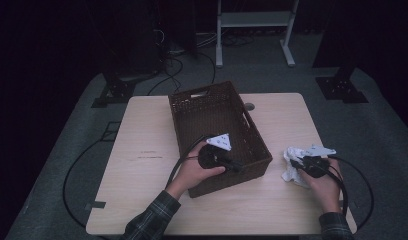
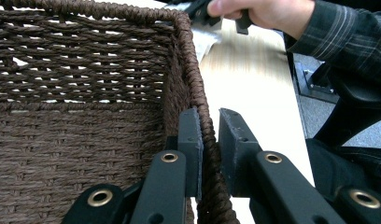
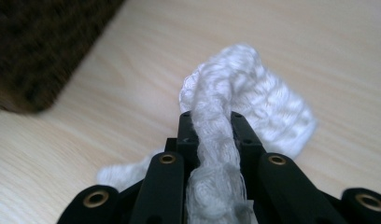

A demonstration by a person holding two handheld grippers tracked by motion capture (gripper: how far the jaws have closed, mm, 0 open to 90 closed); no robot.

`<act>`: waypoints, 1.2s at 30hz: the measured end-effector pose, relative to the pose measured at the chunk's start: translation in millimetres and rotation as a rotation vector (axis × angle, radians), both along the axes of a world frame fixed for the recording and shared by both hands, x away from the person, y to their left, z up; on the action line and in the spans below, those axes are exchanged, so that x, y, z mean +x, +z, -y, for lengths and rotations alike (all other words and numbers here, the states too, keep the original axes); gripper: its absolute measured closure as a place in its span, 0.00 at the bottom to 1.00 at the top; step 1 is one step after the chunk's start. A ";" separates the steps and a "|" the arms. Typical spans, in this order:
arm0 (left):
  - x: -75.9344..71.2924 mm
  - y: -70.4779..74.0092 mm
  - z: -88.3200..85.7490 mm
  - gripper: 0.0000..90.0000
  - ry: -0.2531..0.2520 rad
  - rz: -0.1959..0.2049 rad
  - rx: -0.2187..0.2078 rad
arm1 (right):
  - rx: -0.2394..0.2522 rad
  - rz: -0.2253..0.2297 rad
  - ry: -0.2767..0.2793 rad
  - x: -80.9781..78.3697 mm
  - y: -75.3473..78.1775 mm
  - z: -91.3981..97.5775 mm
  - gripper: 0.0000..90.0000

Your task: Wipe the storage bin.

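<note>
Left tool: jaws straddle the basket rim at its near right corner, apparently clamped. Right tool: jaws closed on a fold of white cloth, which lies on the bench just right of the basket.

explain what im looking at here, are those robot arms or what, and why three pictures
No robot: a person holds a hand-held gripper in each hand. The high view looks down on a wooden table; the other two come from cameras riding on the grippers. The left gripper has its jaws either side of the rim of a brown woven basket. The right gripper is closed on a white cloth, bunched on the table right of the basket.
</note>
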State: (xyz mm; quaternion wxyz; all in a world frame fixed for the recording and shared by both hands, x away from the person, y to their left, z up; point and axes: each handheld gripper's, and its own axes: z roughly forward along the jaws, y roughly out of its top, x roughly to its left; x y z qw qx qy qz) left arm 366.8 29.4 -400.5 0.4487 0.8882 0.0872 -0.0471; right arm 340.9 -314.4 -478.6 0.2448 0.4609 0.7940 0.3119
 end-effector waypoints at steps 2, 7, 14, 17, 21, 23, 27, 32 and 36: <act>-0.2 0.0 0.0 0.87 0.000 0.001 0.001 | 0.007 -0.003 0.001 -0.3 -2.4 -0.5 0.81; -2.5 -2.8 6.1 0.79 0.008 0.025 0.064 | 0.044 0.009 -0.008 -7.3 12.3 4.5 0.63; -0.4 -0.7 3.8 0.75 0.018 0.018 0.041 | 0.115 0.078 0.006 -17.9 38.5 6.6 0.57; 0.3 2.8 2.3 0.74 0.020 0.017 0.018 | 0.123 0.084 0.029 -19.9 42.8 2.7 0.63; 1.2 9.3 0.7 0.71 0.019 0.034 0.017 | 0.155 0.064 0.037 -18.7 47.9 -1.0 0.72; 2.1 11.5 -1.0 0.69 0.022 0.037 0.011 | 0.174 0.051 0.041 -17.9 50.2 -2.0 0.81; 4.1 18.9 -7.9 0.66 0.045 0.040 0.022 | 0.184 0.067 0.061 -14.8 54.3 -9.3 0.99; 1.1 33.6 -21.2 0.56 0.073 0.055 0.034 | 0.168 0.050 0.103 -8.3 53.6 -20.7 1.00; -1.3 43.2 -37.9 0.45 0.118 0.080 0.042 | 0.176 0.043 0.134 -2.1 53.7 -27.4 1.00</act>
